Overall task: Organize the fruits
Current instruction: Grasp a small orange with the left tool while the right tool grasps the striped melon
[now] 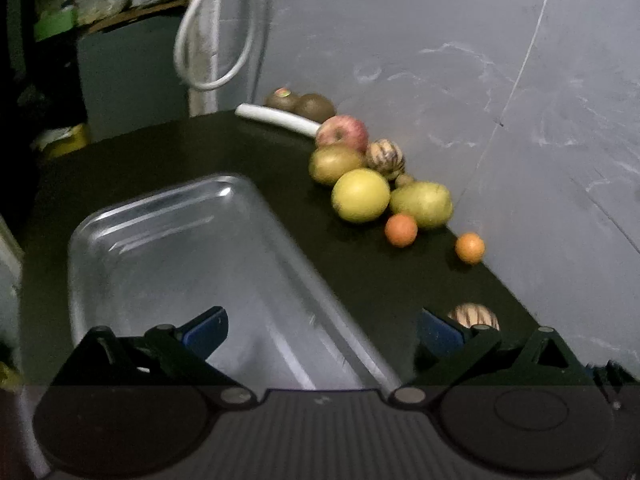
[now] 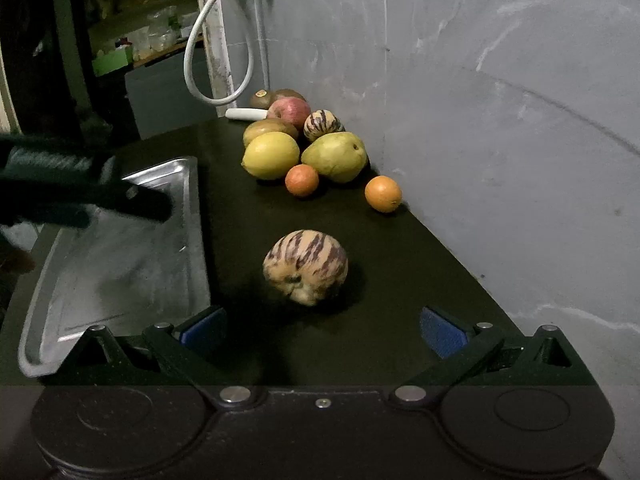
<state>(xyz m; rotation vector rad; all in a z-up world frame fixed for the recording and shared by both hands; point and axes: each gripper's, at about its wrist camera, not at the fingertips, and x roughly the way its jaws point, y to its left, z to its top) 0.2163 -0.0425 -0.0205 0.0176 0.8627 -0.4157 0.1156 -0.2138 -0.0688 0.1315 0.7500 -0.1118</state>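
A metal tray [image 1: 120, 248] lies empty on the black table; it also shows in the right wrist view [image 2: 120, 264]. My left gripper [image 1: 322, 332] is open and empty above the tray's near end. My right gripper [image 2: 322, 330] is open and empty, just short of a striped melon [image 2: 306, 266] that lies alone on the table. Farther back a pile of fruit lies along the wall: a yellow fruit [image 2: 271, 155], a green pear [image 2: 336, 156], two small oranges [image 2: 302, 180] [image 2: 383, 193], a red apple [image 2: 289, 112], a second striped melon [image 2: 323, 125] and kiwis [image 2: 262, 99].
A grey wall [image 2: 500, 120] bounds the table on the right. A white tube [image 2: 246, 113] lies at the table's far edge. A white cable [image 2: 208, 48] hangs behind it. The left gripper's body [image 2: 80, 192] shows over the tray in the right wrist view.
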